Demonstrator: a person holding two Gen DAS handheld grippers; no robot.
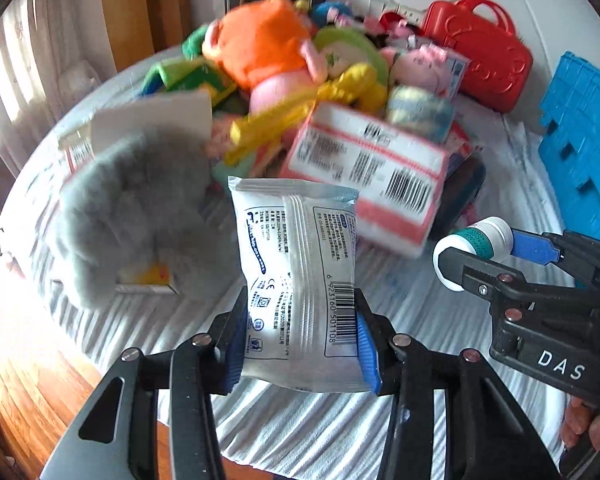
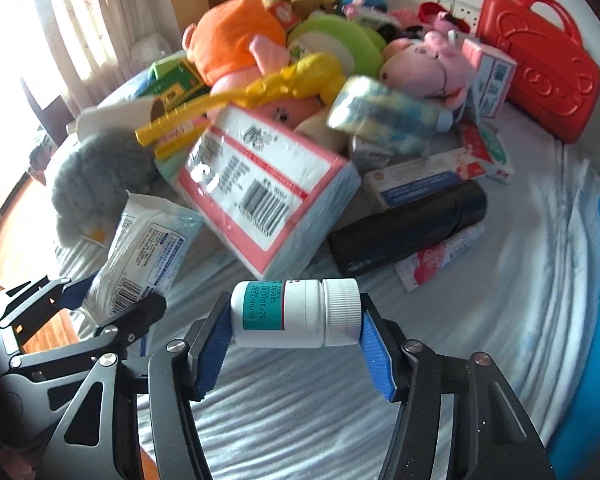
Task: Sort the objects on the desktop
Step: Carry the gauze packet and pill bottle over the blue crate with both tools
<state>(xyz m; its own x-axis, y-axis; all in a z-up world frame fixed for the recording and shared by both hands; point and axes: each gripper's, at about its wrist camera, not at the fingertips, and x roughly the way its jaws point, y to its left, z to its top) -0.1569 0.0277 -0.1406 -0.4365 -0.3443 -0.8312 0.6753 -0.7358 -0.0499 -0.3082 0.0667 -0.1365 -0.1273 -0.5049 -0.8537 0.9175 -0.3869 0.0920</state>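
Pill bottle (image 2: 296, 313) lies sideways, clamped end to end in my right gripper (image 2: 296, 344); rigid, light, smooth, may slip. Foil sachet (image 1: 298, 280), soft and crinkly, is pinched by its lower edges in my left gripper (image 1: 302, 344). Both held above the cloth (image 2: 480, 320); beyond, the toy-and-box pile (image 2: 268, 184).

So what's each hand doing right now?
Left gripper shut on packet. Right gripper shut on pill bottle. Both lifted; toy-and-box pile ahead.
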